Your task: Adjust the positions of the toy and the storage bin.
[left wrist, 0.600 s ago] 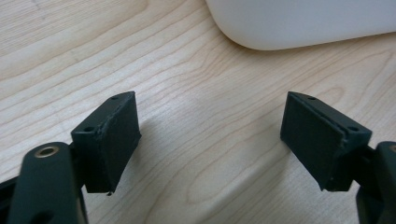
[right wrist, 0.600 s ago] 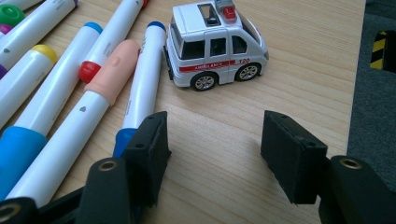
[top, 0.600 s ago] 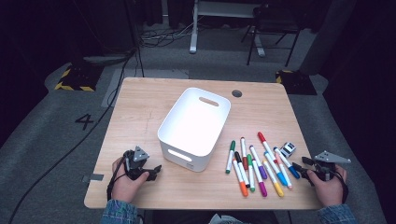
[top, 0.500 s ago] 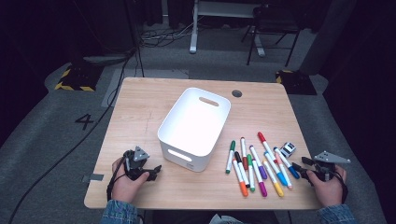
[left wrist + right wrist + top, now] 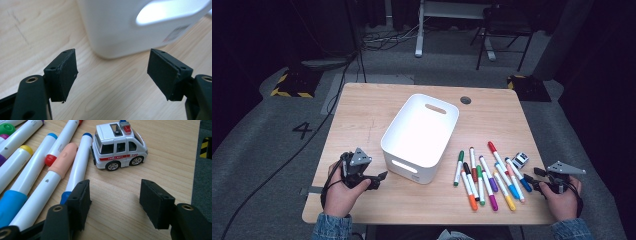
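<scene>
On the toy ambulance [image 5: 117, 143], "AMBULANCE" and "120"; both tools [image 5: 112, 72] [image 5: 113, 200] gape, empty.

Black tool [image 5: 379, 178], grey plate, apparently denim sleeves [image 5: 332, 227].

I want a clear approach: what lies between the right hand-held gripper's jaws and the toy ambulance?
Bare wood: in the right gripper view only table separates the open right hand-held gripper from the toy ambulance.
</scene>
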Demonstrator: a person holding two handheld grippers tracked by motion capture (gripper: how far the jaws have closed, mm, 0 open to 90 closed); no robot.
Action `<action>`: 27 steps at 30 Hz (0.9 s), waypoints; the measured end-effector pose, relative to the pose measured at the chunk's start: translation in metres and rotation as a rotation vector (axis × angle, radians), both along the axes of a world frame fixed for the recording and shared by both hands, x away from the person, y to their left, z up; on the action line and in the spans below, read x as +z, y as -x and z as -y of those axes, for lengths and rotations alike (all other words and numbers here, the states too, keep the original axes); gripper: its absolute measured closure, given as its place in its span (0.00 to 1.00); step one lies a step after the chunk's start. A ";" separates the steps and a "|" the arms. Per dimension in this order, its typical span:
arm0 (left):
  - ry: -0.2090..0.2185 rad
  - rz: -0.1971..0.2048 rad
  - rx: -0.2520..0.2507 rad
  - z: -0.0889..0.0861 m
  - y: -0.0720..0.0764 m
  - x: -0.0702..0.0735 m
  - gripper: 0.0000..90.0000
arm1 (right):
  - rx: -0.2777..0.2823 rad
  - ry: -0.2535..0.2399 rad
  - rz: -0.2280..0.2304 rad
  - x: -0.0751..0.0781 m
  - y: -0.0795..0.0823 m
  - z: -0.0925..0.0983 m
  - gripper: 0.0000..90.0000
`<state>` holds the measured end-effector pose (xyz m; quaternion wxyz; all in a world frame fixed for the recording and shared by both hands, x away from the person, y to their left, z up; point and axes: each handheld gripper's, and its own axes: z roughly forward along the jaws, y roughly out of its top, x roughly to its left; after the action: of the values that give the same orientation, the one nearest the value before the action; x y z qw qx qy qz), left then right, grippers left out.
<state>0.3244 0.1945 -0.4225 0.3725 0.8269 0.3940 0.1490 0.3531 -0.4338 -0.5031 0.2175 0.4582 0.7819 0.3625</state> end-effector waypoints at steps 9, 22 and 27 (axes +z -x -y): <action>0.053 0.080 -0.019 -0.002 -0.014 0.043 0.28 | 0.000 0.001 0.001 0.000 0.000 0.000 0.46; 0.060 0.112 0.012 0.011 -0.053 0.039 0.34 | -0.001 0.001 0.001 0.000 0.000 0.000 0.46; 0.102 0.059 -0.042 0.018 -0.068 0.028 0.39 | -0.001 0.001 0.001 0.000 0.000 0.000 0.46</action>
<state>0.3924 0.1766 -0.3945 0.4287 0.8103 0.3723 0.1451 0.3529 -0.4337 -0.5032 0.2184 0.4582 0.7818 0.3623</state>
